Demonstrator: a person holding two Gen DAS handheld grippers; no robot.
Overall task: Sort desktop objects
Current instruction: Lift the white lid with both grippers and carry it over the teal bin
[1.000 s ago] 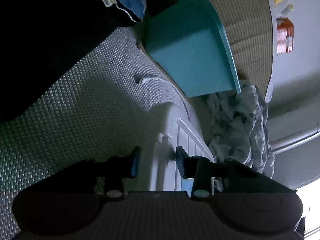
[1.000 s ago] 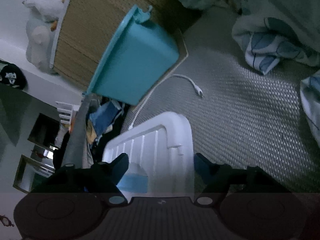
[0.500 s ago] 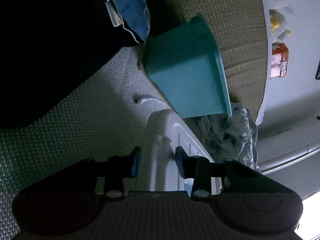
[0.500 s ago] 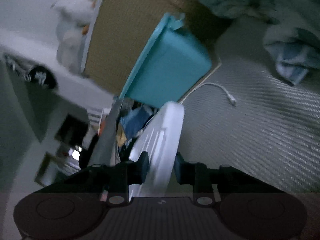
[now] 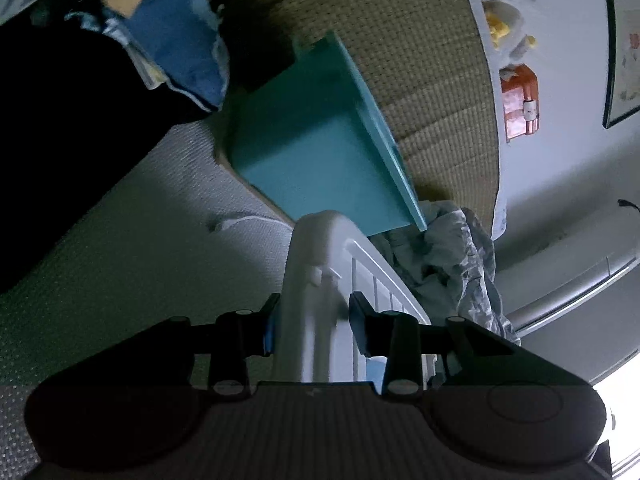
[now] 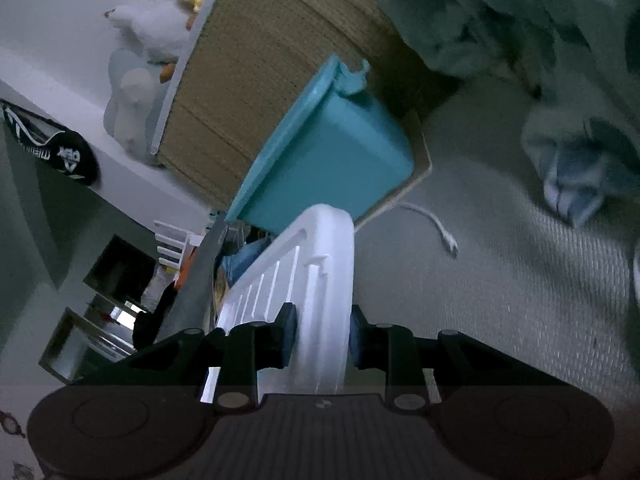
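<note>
Pinching white basket (image 5: 320,280) rim with both: left tongs (image 5: 314,322) gripping as before, right tongs (image 6: 322,338) having just closed (wide apart a second ago). Carrying basket nearer, now overlapping teal bin (image 5: 304,160); likely placing beside it.

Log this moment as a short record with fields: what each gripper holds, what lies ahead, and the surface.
left gripper: shut on the white basket rim
right gripper: shut on the same basket's rim
basket state: held by both grippers, contents unclear
ahead: teal bin, tilted against a woven panel
loose item: white cable on the textured grey mat
nearby: crumpled cloth
</note>
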